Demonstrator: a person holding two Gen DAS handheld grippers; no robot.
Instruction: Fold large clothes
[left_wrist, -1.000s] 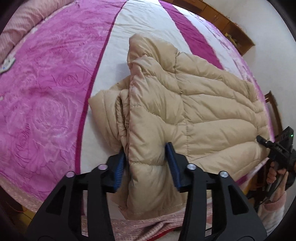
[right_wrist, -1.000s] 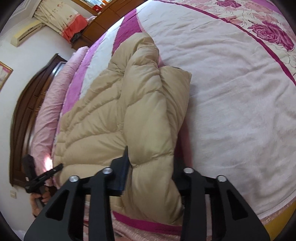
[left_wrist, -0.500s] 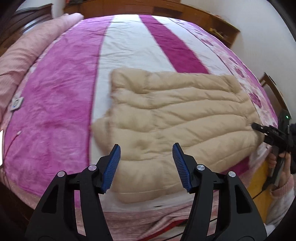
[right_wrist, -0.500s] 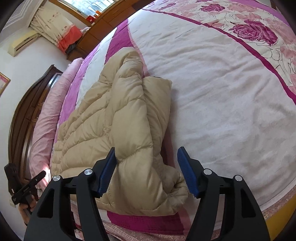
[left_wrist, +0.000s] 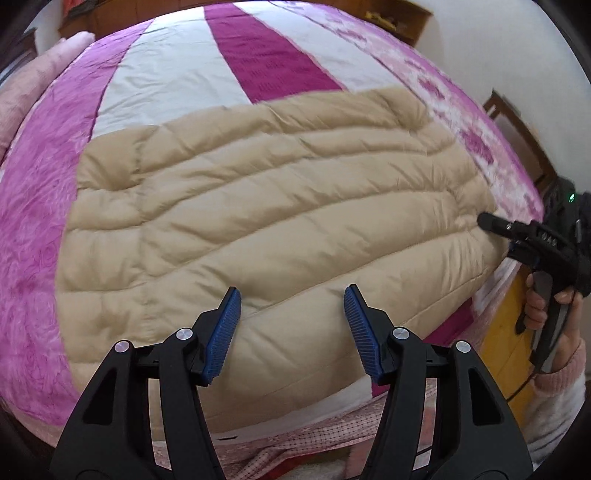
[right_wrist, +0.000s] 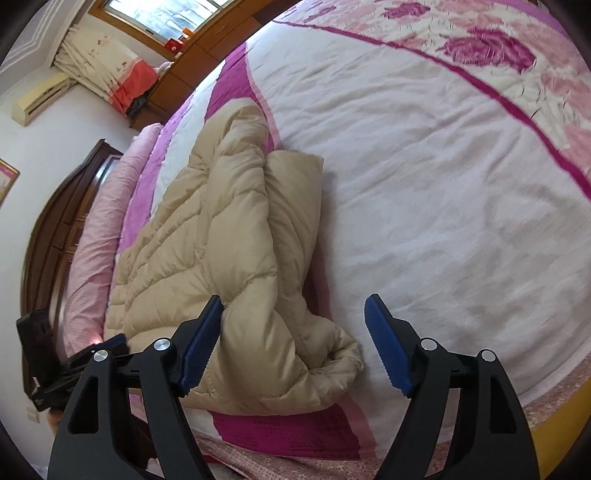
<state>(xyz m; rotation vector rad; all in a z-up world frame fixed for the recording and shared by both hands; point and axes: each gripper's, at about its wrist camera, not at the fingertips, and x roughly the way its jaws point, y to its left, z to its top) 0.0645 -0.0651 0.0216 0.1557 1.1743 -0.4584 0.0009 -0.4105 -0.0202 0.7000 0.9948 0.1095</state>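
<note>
A beige quilted down jacket (left_wrist: 266, 221) lies folded into a flat rectangle on the pink, white and magenta bedspread (left_wrist: 177, 77). My left gripper (left_wrist: 291, 325) is open and empty, hovering above the jacket's near edge. In the right wrist view the jacket (right_wrist: 221, 258) lies folded, its near corner rumpled. My right gripper (right_wrist: 295, 343) is open and empty, just above that corner. It also shows in the left wrist view (left_wrist: 517, 236) at the jacket's right edge, held by a hand.
A pink bolster (right_wrist: 96, 229) and dark wooden headboard (right_wrist: 48, 236) lie along the bed's left side. A wooden cabinet (right_wrist: 199, 55) and curtains stand beyond the bed. A wooden chair (left_wrist: 517, 122) is at the bed's right side.
Both grippers have opened and let go of the jacket, which now lies flat and folded. Both have pulled back and up from it.
</note>
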